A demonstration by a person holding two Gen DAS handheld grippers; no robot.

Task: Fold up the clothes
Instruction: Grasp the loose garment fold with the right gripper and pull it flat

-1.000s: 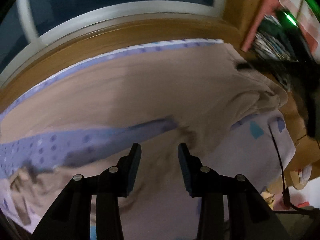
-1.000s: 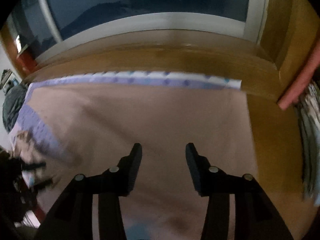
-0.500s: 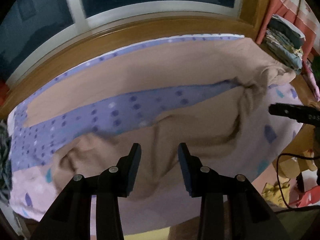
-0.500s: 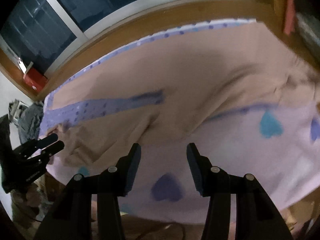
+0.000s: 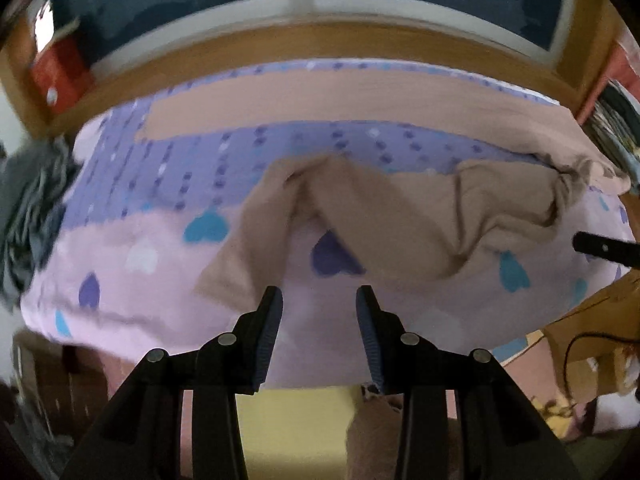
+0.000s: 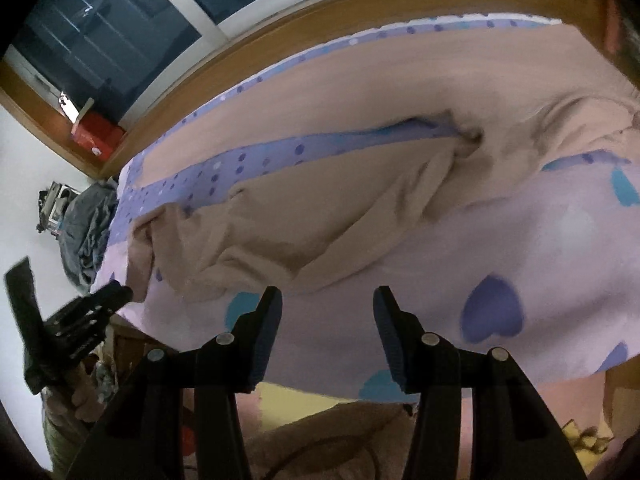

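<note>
A tan garment [image 5: 400, 216] lies spread and rumpled on a bed with a pink and purple heart-print sheet [image 5: 160, 280]. One long flat part runs along the far edge; a nearer part is bunched in folds. My left gripper [image 5: 319, 300] hovers over the near edge of the bed, just short of the garment's hem, open and empty. My right gripper [image 6: 327, 300] is also open and empty, over bare sheet [image 6: 540, 248] in front of the tan garment [image 6: 320, 216]. Each gripper appears in the other's view: the right gripper [image 5: 604, 248] at the right edge, the left gripper [image 6: 100, 300] at the lower left.
A wooden window ledge [image 5: 320, 40] runs behind the bed, with a red box [image 5: 60, 76] on it. A grey heap of clothes [image 5: 28, 208] sits off the bed's left end. A cardboard box [image 5: 592, 320] and a cable stand at the right. Yellow floor shows below.
Both grippers have drawn back from above the garment to the near edge of the bed, so more of the bed shows. Their jaws stayed open and empty.
</note>
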